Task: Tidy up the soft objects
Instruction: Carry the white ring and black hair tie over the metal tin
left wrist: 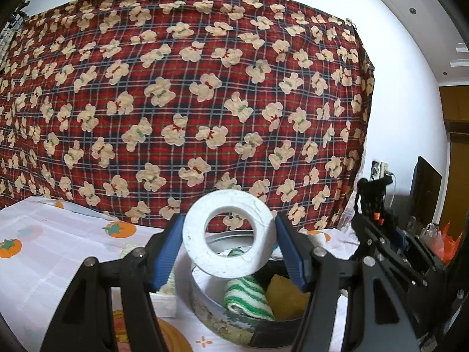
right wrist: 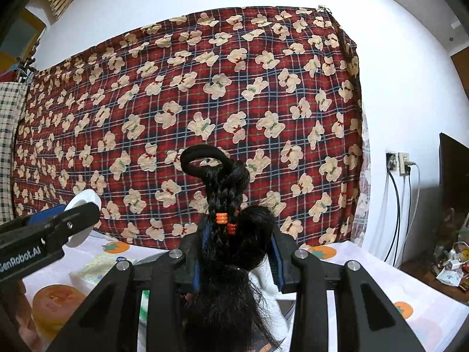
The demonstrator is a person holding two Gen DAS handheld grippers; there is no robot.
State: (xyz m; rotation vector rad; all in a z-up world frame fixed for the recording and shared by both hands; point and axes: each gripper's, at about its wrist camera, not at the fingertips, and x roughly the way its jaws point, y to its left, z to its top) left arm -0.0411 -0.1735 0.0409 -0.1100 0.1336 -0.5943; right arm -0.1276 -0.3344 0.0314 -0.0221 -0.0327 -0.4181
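We hold 2 soft things up over the round tin (left wrist: 205, 308) on the desk, probably to drop them in: left tongs (left wrist: 228, 252) half open, clamped on the white foam ring (left wrist: 193, 234); right tongs (right wrist: 239, 252) narrow, squeezing the black hairpiece (right wrist: 225, 205)

Rolled towel (left wrist: 247, 297) and sponge (left wrist: 285, 296) in tin (left wrist: 211, 316) — on table (left wrist: 58, 264); blanket (left wrist: 187, 102) behind.

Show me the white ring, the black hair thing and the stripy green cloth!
white ring (left wrist: 202, 246): left wrist view, its lower-left band.
black hair piece (right wrist: 225, 202): right wrist view, its braids.
green striped cloth (left wrist: 247, 297): left wrist view, its folded middle.
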